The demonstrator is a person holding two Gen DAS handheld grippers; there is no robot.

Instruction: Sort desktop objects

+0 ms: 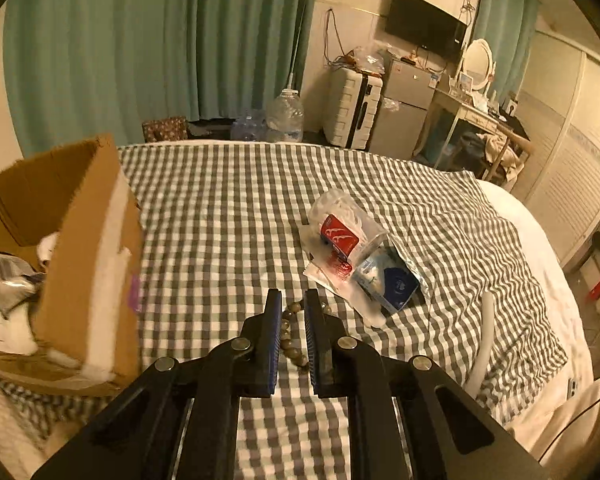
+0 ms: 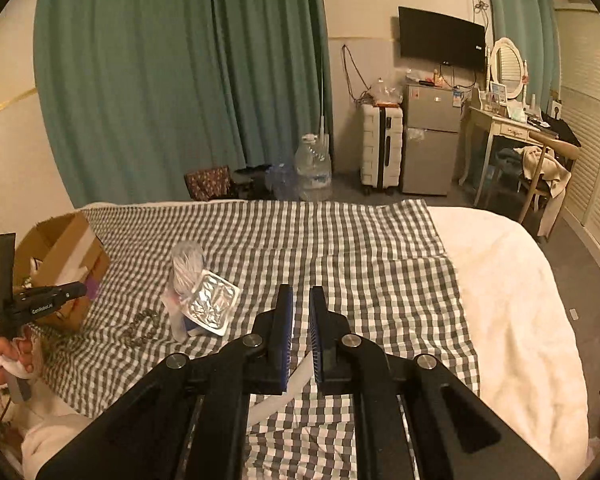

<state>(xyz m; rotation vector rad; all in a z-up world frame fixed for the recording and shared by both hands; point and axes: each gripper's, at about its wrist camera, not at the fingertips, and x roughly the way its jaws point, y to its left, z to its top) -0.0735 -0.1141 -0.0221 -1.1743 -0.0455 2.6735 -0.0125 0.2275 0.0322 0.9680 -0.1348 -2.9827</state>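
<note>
Beads [image 1: 294,334] on a limp, light string lie on the checked cloth [image 1: 228,216] beneath my clenched, empty left gripper [image 1: 293,300], best pinched across the strand; right gripper [image 2: 301,300] likewise clenched, empty.

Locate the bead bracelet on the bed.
The bead bracelet lies on the checkered cloth, seen between the left wrist view's fingers; in the right wrist view it sits between the cardboard box and the packets.
</note>
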